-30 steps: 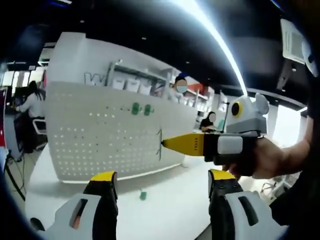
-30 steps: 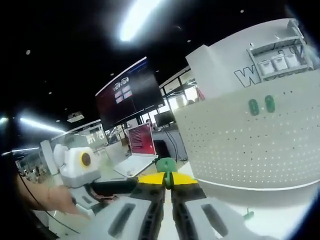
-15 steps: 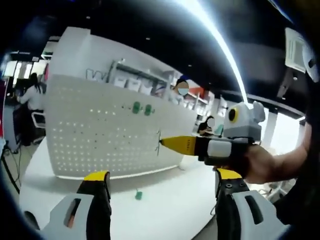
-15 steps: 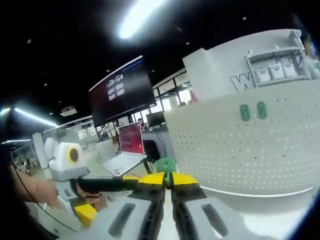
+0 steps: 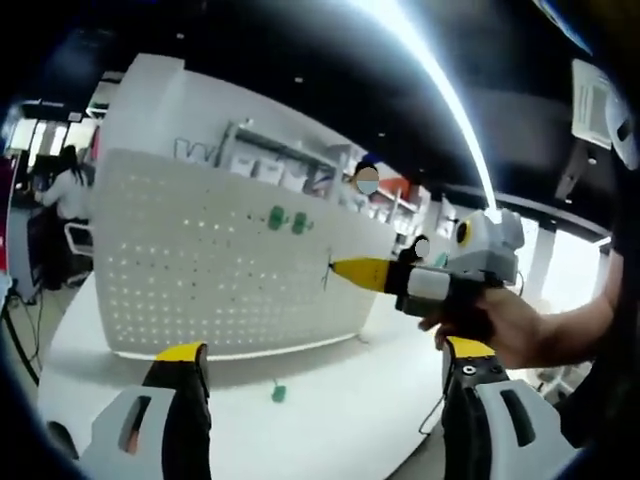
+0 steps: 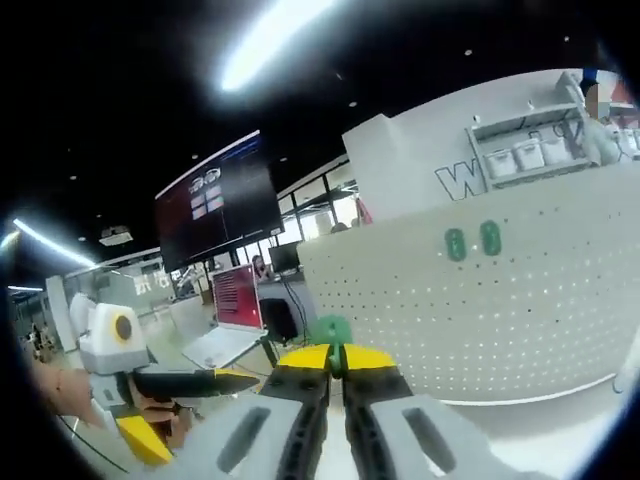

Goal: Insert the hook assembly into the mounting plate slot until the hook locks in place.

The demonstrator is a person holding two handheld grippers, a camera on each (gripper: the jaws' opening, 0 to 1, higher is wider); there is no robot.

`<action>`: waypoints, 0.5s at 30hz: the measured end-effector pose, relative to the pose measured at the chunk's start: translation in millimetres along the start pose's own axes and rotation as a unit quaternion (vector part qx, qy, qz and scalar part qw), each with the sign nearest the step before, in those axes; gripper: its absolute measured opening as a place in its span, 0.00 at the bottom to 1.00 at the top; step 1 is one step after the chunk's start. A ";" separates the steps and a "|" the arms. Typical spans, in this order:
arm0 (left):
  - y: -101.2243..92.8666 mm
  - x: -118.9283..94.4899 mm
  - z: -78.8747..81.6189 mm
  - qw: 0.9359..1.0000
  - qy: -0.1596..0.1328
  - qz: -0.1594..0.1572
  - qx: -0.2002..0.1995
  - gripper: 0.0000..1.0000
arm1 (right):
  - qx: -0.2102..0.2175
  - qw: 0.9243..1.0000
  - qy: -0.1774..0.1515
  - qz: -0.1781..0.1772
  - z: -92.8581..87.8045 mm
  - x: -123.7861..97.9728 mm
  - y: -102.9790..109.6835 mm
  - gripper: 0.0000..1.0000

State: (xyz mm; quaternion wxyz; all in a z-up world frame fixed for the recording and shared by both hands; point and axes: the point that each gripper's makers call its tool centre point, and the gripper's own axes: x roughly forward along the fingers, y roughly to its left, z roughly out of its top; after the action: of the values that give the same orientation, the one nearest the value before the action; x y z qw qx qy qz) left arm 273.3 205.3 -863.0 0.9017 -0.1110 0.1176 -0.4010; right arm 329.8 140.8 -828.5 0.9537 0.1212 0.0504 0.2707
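A white pegboard mounting plate (image 5: pixel 200 275) stands upright on the white table (image 5: pixel 340 400). Two green hooks (image 5: pixel 286 218) hang near its top, and they appear again as two green hooks (image 6: pixel 472 241) on the plate (image 6: pixel 520 310) in the right gripper view. My right gripper (image 6: pixel 335 356) is shut on a green hook assembly (image 6: pixel 330 329). In the left gripper view, the right gripper (image 5: pixel 345 268) comes in from the right, its thin hook tip (image 5: pixel 326 272) close to the plate's right end. My left gripper (image 5: pixel 325 350) is open with nothing between its jaws, well back from the plate.
A small green piece (image 5: pixel 279 394) lies on the table in front of the plate. The left gripper (image 6: pixel 185 383) and a hand show at lower left in the right gripper view. A laptop (image 6: pixel 232 315), a large dark screen (image 6: pixel 215 215) and seated people lie beyond.
The right gripper with its hook has drifted slightly right and up along the plate's right end. Both views have shifted with the hands; the left jaws stay open.
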 end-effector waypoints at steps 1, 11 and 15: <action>0.5 -0.3 -0.2 1.000 0.001 0.000 0.000 0.98 | 0.001 1.000 -0.002 -0.003 1.1 0.3 -1.8 0.01; 4.1 -2.8 -4.0 1.000 0.001 0.007 -0.012 1.00 | -0.015 0.999 -0.024 -0.043 19.2 7.0 -32.2 0.01; 3.3 -3.2 -7.9 1.000 0.005 0.008 -0.018 1.00 | -0.023 0.998 -0.028 -0.057 21.8 13.2 -46.6 0.01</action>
State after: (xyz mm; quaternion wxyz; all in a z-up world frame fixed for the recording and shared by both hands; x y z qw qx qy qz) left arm 271.2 209.0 -871.1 0.9021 -0.1242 0.1297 -0.3923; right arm 368.0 104.9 -819.9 0.9711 0.1039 0.0241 0.2134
